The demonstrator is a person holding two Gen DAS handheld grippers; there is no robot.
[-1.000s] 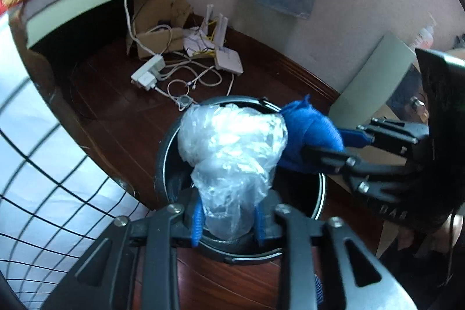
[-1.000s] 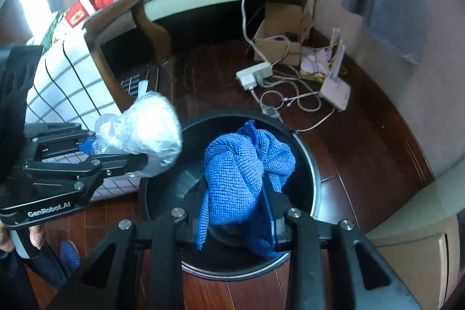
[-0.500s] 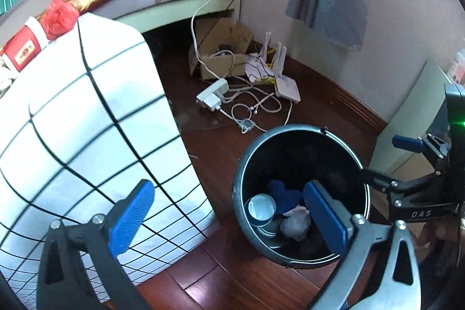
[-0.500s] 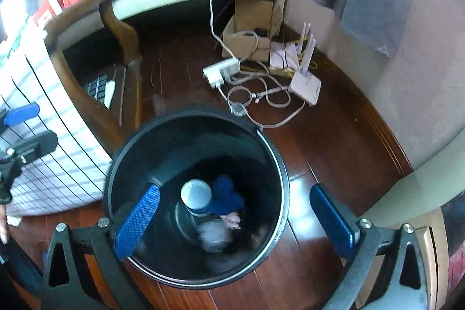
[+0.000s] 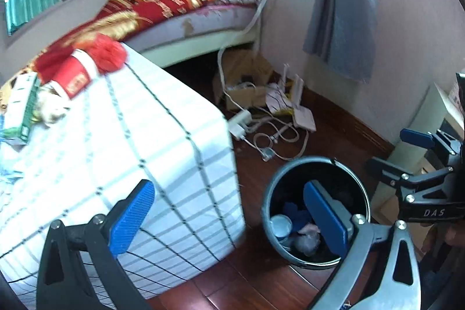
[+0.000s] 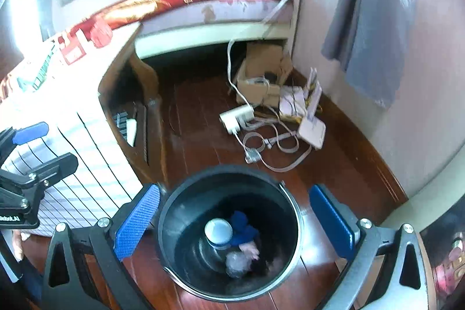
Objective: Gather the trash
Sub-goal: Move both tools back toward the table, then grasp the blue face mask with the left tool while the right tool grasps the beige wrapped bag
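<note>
With both tools spread wide and empty, the drop step looks complete.
Below my right gripper [image 6: 234, 222] stands the black bin [image 6: 290, 205], holding blue cloth [image 6: 242, 225], cup and crumpled plastic wrap [image 6: 237, 263]; my left gripper [image 5: 229, 220] hangs beside the checked table [image 5: 130, 153]. Next: fetch remaining trash from its top.

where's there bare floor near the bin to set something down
Bare floor lies between the black bin, the wooden table leg and the power strip. Another strip runs right of the bin along the baseboard. It is crowded by the wall: cables, router and cardboard box. The checked tablecloth hangs close on the bin's left.
</note>
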